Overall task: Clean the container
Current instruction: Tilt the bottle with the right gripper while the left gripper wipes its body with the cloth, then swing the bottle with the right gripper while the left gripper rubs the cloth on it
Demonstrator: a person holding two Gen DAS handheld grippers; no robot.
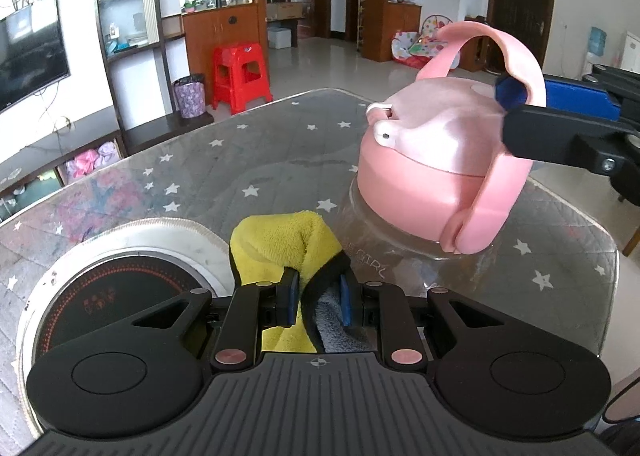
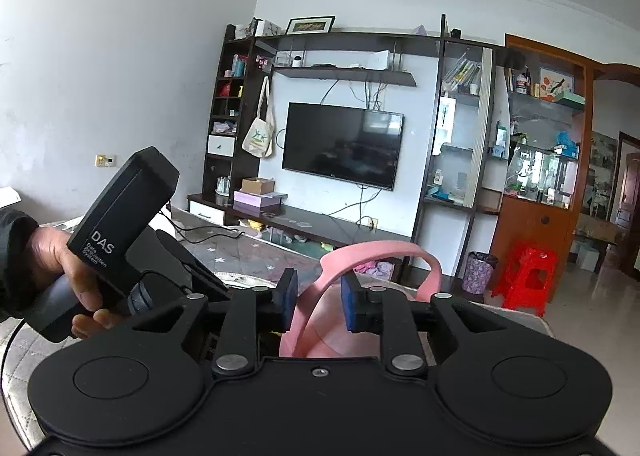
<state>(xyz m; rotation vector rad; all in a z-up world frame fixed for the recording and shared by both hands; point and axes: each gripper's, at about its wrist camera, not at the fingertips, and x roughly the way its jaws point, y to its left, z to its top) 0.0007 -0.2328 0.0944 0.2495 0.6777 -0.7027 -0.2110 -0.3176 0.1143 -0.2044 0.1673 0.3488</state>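
Left wrist view, from left to right: a round white-rimmed induction cooker with a dark glass top (image 1: 132, 256) lies at the near left of the star-printed grey table cover under clear glass (image 1: 256, 143); its red markings are too blurred to read. At centre, the left gripper (image 1: 319, 298) is clamped on a folded yellow microfibre cloth with a grey underside (image 1: 280, 240). The pink-lidded clear water bottle with a pink loop handle (image 1: 432, 159) stands upright on the table, ahead of and to the right of the cloth, close but with a gap showing. Its long axis runs vertical, and the clear wall carries the letters "GIRL". At far right the right gripper (image 1: 516, 111) comes in level and straddles the handle strap.

Right wrist view shows a hand (image 2: 60, 268) gripping the left device, whose housing reads "DAS Data Acquisition System". The right gripper's blue pads (image 2: 352, 308) sit either side of the pink strap, though full closure I cannot tell. I judge the cloth-bearing left gripper is nearer the bottle's wall for wiping.
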